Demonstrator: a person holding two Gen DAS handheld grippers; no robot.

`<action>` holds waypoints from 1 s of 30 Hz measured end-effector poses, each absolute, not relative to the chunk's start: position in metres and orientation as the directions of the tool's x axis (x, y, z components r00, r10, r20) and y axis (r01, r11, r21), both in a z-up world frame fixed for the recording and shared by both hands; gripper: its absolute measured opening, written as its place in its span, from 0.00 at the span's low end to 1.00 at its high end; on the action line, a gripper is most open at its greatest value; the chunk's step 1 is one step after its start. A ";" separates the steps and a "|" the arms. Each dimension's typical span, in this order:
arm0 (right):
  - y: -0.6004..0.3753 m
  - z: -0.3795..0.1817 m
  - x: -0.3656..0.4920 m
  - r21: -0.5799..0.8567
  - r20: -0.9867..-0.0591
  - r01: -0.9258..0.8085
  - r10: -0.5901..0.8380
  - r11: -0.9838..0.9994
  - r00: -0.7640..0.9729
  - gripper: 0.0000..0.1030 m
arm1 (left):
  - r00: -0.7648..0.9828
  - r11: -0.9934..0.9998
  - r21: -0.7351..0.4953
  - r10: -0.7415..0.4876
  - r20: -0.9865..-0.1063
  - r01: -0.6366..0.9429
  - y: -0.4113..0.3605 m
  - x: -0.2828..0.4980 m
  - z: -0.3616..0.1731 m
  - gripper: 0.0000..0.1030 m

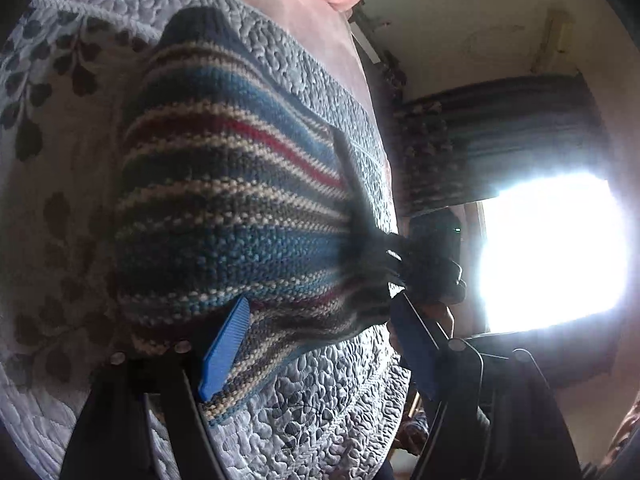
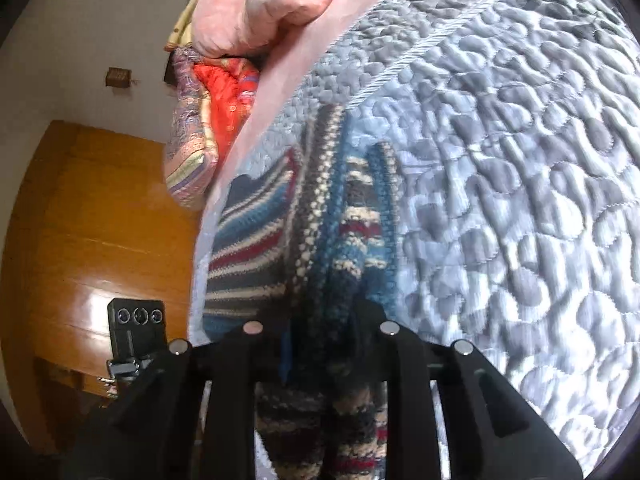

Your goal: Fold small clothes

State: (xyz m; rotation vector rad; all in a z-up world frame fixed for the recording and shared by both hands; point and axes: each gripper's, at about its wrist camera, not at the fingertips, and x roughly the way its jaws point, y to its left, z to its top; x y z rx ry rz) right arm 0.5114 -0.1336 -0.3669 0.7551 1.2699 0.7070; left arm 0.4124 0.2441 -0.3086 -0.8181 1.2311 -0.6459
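Note:
A striped knitted sweater in blue, red, cream and grey lies partly lifted on a quilted grey bedspread. My left gripper is open, its blue fingers spread wide at the sweater's lower hem, one pad resting on the knit. In the left wrist view the right gripper pinches a bunched edge of the sweater at the bed's side. In the right wrist view my right gripper is shut on the gathered sweater, which covers its fingertips and hangs down between the black arms.
A pink duvet and a stack of colourful folded bedding sit at the head of the bed. Beyond the bed edge are a wooden floor and a bright window. The bedspread stretches wide to the right.

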 end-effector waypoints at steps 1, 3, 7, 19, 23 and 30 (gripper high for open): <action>-0.132 -0.375 0.512 0.807 -0.579 -0.038 0.802 0.590 0.150 0.21 | 0.205 0.575 -0.818 -0.800 -0.564 -0.008 0.241 0.411 -0.314 0.70; -0.134 -0.381 0.515 0.813 -0.572 -0.032 0.809 0.581 0.134 0.25 | 0.175 0.592 -0.806 -0.792 -0.585 -0.014 0.235 0.412 -0.316 0.70; -0.154 -0.349 0.528 0.825 -0.539 -0.041 0.807 0.563 0.239 0.58 | 0.201 0.540 -0.839 -0.831 -0.519 0.068 0.235 0.409 -0.287 0.70; -0.115 -0.330 0.569 0.666 -0.655 -0.176 0.682 0.725 0.325 0.09 | 0.130 0.556 -0.831 -0.826 -0.549 0.019 0.207 0.429 -0.328 0.67; -0.108 -0.370 0.578 0.664 -0.713 -0.083 0.663 0.743 0.228 0.15 | 0.098 0.568 -0.823 -0.819 -0.566 0.000 0.205 0.429 -0.329 0.65; -0.128 -0.318 0.568 0.706 -0.642 -0.151 0.715 0.692 0.278 0.20 | 0.257 0.533 -0.839 -0.830 -0.495 0.105 0.243 0.468 -0.256 0.65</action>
